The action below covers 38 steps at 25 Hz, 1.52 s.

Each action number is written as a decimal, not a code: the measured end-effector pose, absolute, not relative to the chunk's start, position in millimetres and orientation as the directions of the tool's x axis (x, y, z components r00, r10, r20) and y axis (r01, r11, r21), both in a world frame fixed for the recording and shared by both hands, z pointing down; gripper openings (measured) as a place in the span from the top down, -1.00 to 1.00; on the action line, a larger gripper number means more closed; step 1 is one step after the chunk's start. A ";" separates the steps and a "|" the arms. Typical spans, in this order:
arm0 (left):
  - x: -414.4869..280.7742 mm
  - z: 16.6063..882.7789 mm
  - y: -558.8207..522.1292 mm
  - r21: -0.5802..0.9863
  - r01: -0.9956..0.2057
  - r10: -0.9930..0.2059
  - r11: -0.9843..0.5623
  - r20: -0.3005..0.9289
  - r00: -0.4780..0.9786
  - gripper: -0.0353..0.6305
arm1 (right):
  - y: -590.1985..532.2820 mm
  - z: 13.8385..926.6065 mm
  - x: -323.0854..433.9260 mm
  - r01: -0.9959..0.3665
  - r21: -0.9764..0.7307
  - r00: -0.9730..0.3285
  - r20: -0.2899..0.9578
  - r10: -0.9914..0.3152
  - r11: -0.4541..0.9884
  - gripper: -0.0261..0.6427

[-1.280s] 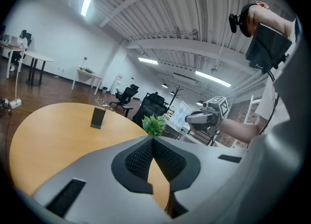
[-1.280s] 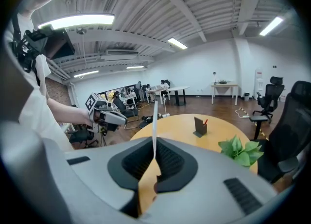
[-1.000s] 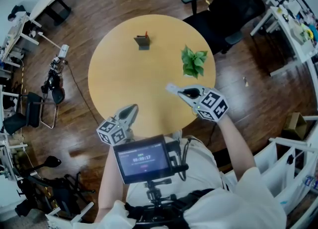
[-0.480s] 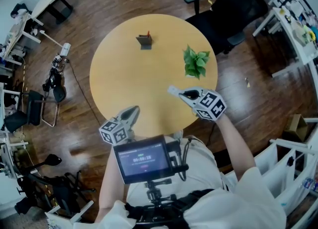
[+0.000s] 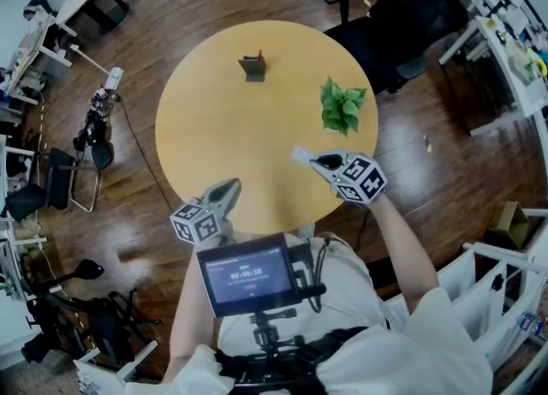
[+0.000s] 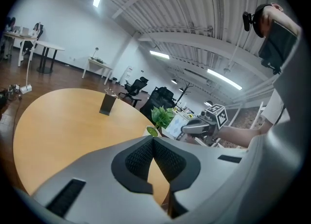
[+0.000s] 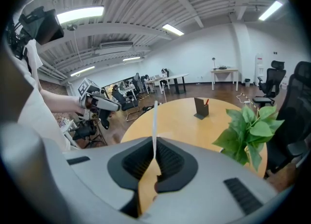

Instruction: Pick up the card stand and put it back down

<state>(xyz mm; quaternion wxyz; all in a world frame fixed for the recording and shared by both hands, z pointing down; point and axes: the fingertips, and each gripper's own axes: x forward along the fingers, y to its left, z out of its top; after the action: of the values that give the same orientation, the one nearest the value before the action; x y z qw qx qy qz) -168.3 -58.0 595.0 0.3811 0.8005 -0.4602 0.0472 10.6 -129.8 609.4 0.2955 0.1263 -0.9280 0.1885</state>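
Both grippers hang over my near side of the round table [image 5: 214, 119], and neither touches the card stand [image 5: 252, 68]. The stand sits upright on the far side of the tabletop, well apart from both. Something small and red sticks up at one side of it; I can't tell what it is.

Left gripper [image 5: 227, 188] is at the near-left rim. Its jaws are together, the pads meet at the tips, and there is no object in them.

Right gripper [image 5: 312, 160] is at the near-right. Its jaws are pinched narrow on a thin white card [image 7: 154, 121], which I see edge-on, standing up out of the pads. In the head view the card pokes past the tips toward the table centre.

Potted plant [image 5: 342, 106] stands on the right side of the table, near the right gripper and on its far side. From the right gripper view the stand shows left of the plant's leaves, further across the wood. A black office chair [image 5: 402, 16] is parked off the far-right edge.
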 end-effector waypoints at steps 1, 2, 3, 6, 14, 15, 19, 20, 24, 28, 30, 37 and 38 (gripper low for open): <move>-168.9 596.0 -57.9 0.570 -0.772 -0.701 -0.282 0.427 0.571 0.89 | -130.5 613.8 10.8 -0.347 -0.276 -0.790 0.601 -0.121 0.896 0.83; -169.8 597.0 -57.9 0.572 -0.772 -0.702 -0.277 0.428 0.569 0.89 | -130.9 619.0 11.2 -0.349 -0.276 -0.785 0.608 -0.119 0.896 0.83; -171.0 598.2 -57.7 0.574 -0.773 -0.703 -0.271 0.430 0.566 0.89 | -131.3 624.1 11.4 -0.350 -0.275 -0.781 0.613 -0.117 0.895 0.83; -173.1 601.0 -57.1 0.583 -0.771 -0.707 -0.257 0.430 0.561 0.89 | -132.0 637.9 12.5 -0.353 -0.267 -0.766 0.632 -0.113 0.897 0.83; -173.7 608.5 -53.4 0.579 -0.777 -0.693 -0.247 0.454 0.560 0.89 | -131.3 670.5 21.6 -0.376 -0.284 -0.736 0.670 -0.098 0.882 0.83; -174.0 609.6 -52.3 0.582 -0.776 -0.691 -0.245 0.456 0.560 0.89 | -131.2 673.0 22.1 -0.377 -0.287 -0.736 0.671 -0.096 0.880 0.83; -172.3 616.4 -47.2 0.584 -0.776 -0.674 -0.238 0.476 0.565 0.89 | -131.4 682.6 23.3 -0.381 -0.295 -0.728 0.680 -0.088 0.876 0.83; -171.4 618.0 -46.7 0.588 -0.774 -0.673 -0.236 0.475 0.567 0.89 | -131.9 685.3 23.4 -0.381 -0.295 -0.726 0.682 -0.086 0.877 0.83; -170.9 622.7 -46.4 0.606 -0.764 -0.680 -0.221 0.467 0.566 0.89 | -132.2 694.7 21.3 -0.378 -0.294 -0.720 0.689 -0.079 0.878 0.83; -173.3 621.2 -48.4 0.617 -0.757 -0.699 -0.213 0.446 0.559 0.89 | -130.7 701.8 16.6 -0.372 -0.300 -0.720 0.691 -0.069 0.878 0.83; -172.9 617.8 -52.2 0.639 -0.739 -0.714 -0.213 0.414 0.564 0.89 | -132.5 704.9 15.6 -0.373 -0.299 -0.718 0.693 -0.069 0.879 0.83; -175.1 612.9 -57.1 0.669 -0.712 -0.726 -0.213 0.379 0.573 0.89 | -134.1 725.9 16.3 -0.372 -0.309 -0.702 0.710 -0.047 0.875 0.83; -176.3 612.7 -57.1 0.674 -0.708 -0.727 -0.209 0.376 0.574 0.89 | -134.2 727.8 15.3 -0.369 -0.311 -0.703 0.710 -0.044 0.876 0.83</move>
<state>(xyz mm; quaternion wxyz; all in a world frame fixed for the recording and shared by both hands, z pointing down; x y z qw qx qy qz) -176.3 -57.1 612.7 0.4270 0.7776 -0.4615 -0.0113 15.3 -134.2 727.8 0.3679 0.1153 -0.8958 0.2212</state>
